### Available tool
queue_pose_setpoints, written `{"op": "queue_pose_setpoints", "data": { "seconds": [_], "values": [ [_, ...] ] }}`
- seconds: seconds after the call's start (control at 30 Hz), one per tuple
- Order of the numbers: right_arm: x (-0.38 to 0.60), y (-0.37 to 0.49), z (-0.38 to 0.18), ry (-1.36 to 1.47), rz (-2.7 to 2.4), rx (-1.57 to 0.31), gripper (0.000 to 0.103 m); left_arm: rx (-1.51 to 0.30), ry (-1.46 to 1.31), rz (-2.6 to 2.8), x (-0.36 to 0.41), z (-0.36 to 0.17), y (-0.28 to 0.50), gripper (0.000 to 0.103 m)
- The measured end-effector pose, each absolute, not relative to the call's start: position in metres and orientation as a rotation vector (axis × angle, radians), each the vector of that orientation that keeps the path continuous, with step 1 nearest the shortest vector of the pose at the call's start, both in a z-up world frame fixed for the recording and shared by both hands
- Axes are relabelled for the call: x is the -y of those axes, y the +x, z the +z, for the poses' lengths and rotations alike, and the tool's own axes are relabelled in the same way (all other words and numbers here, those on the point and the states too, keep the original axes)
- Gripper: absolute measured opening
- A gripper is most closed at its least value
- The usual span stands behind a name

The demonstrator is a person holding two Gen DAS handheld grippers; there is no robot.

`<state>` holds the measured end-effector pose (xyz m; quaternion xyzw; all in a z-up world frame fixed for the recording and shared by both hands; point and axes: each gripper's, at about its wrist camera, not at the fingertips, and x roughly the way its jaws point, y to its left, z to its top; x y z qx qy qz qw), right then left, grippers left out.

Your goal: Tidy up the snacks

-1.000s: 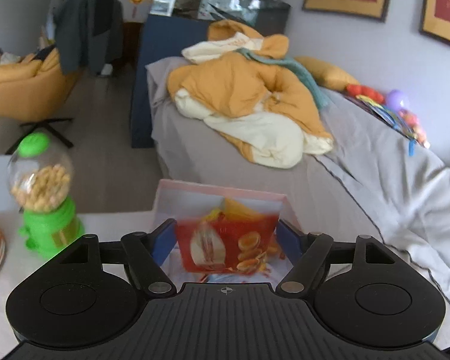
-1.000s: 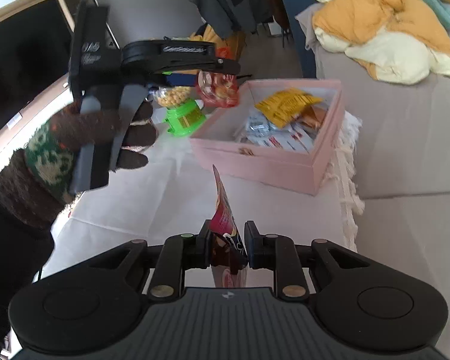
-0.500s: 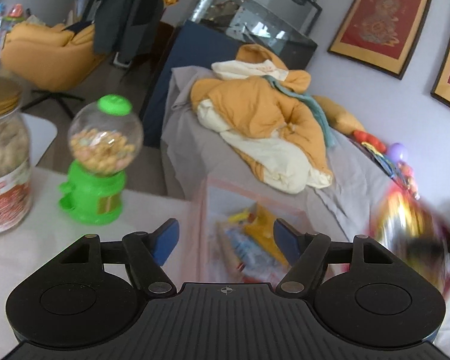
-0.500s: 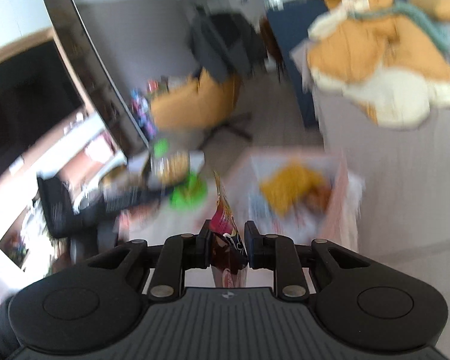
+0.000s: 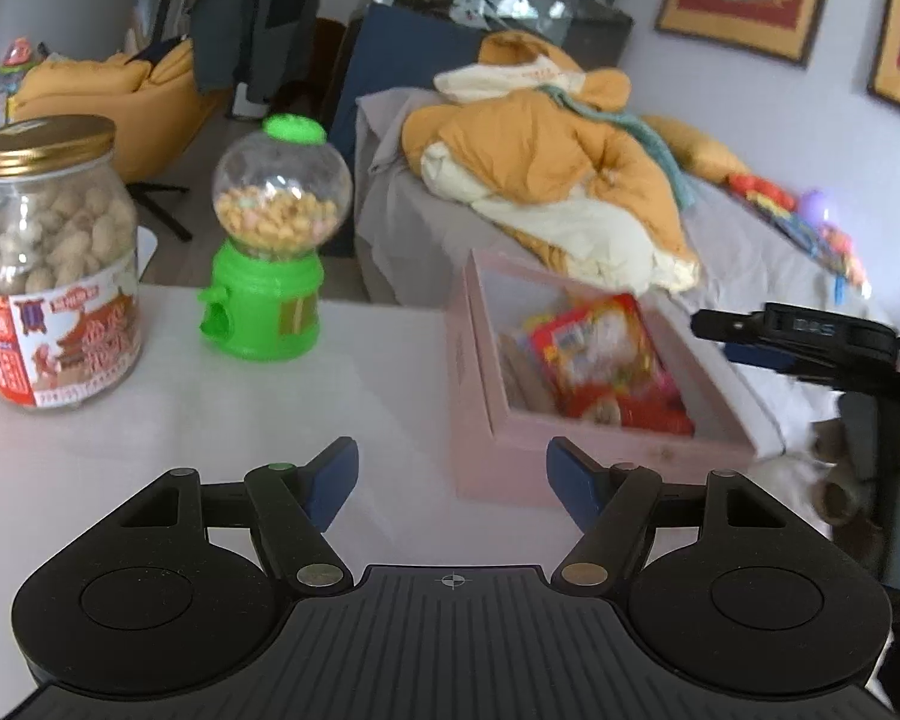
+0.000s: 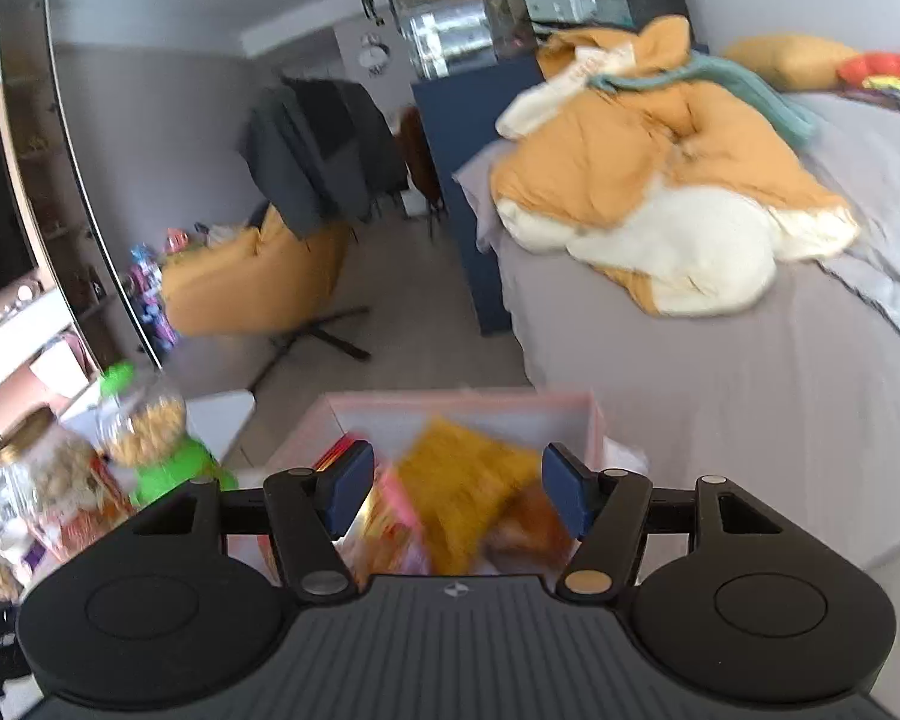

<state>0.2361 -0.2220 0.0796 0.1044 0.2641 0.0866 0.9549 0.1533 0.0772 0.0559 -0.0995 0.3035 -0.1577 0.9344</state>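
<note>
The pink box [image 5: 471, 384] sits on the white table [image 5: 150, 420] beside the bed [image 6: 750, 360], holding the snack packets: a red packet [image 5: 600, 360] lies on top in the left wrist view, its printing too blurred to read, and a yellow packet [image 6: 462, 480] shows in the right wrist view with a pink-edged one just beside it.

The right gripper [image 6: 453, 492] hangs over the box with its jaws apart (they have just been opening), the pads pressing on nothing. The left gripper [image 5: 450, 480] stands over bare table near the box's left wall, jaws wide apart and empty.

Further left stand a green candy dispenser [image 5: 270, 276] with a clear globe and a peanut jar [image 5: 48, 264] with a gold lid; its red and white label carries characters I cannot make out. The right gripper's body, seen from the left wrist, bears lettering too smeared to read.
</note>
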Motion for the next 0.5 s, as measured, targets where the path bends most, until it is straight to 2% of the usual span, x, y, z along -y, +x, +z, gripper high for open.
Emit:
{"op": "queue_pose_setpoints", "data": {
  "seconds": [0.1, 0.17, 0.23, 0.5],
  "values": [
    [0.218, 0.202, 0.071, 0.176, 0.171, -0.565, 0.073, -0.625, -0.129, -0.337, -0.059, 0.050, 0.132, 0.075],
    [0.207, 0.170, 0.068, 0.115, 0.144, -0.579, 0.090, -0.632, -0.072, -0.330, -0.048, 0.046, 0.114, 0.075],
    [0.191, 0.140, 0.064, 0.055, 0.113, -0.600, 0.096, -0.641, -0.002, -0.292, -0.037, 0.040, 0.093, 0.075],
    [0.152, 0.078, 0.015, 0.031, 0.095, -0.762, 0.099, -0.698, -0.078, -0.189, -0.032, 0.007, 0.040, 0.076]
  ]
}}
